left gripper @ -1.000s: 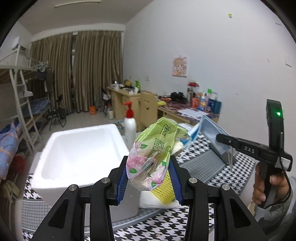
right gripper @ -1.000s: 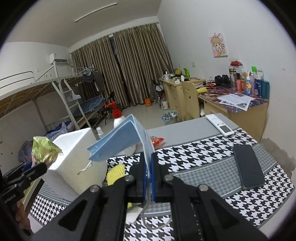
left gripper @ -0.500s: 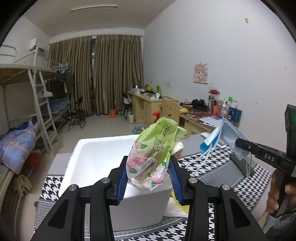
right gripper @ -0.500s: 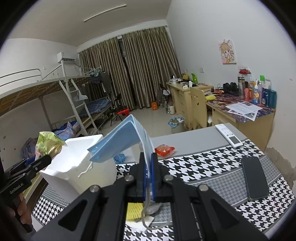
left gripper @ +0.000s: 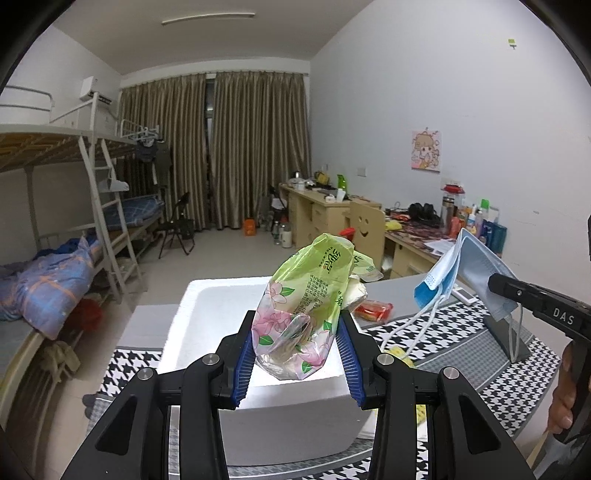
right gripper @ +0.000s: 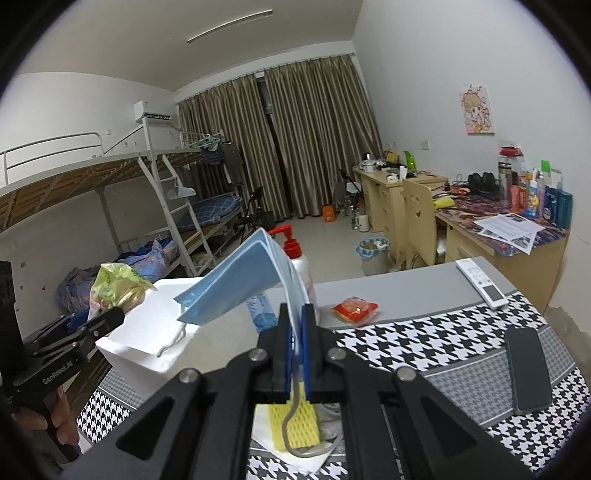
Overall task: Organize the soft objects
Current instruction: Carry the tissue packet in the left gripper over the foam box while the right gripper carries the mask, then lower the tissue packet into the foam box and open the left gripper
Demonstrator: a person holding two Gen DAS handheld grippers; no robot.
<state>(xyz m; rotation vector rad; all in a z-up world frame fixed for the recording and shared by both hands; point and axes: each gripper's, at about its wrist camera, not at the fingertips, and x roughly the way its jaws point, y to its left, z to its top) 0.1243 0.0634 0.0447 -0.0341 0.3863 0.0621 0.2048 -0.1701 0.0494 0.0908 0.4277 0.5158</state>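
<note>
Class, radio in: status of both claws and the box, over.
Left claw shut on tissue pack, above foam box. Right claw shut on mask. Nothing blocking the box.

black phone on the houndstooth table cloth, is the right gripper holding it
No: the right gripper is shut on a light blue pleated face mask, while the black phone lies flat and untouched on the houndstooth cloth.

Black grippers (left gripper: 297, 360), blue jaws, silver screws, "DAS" mark.

Even indoor light from a ceiling tube lamp (left gripper: 208, 19), soft shadows, sharp focus, strong fisheye bending with dark corners.
</note>
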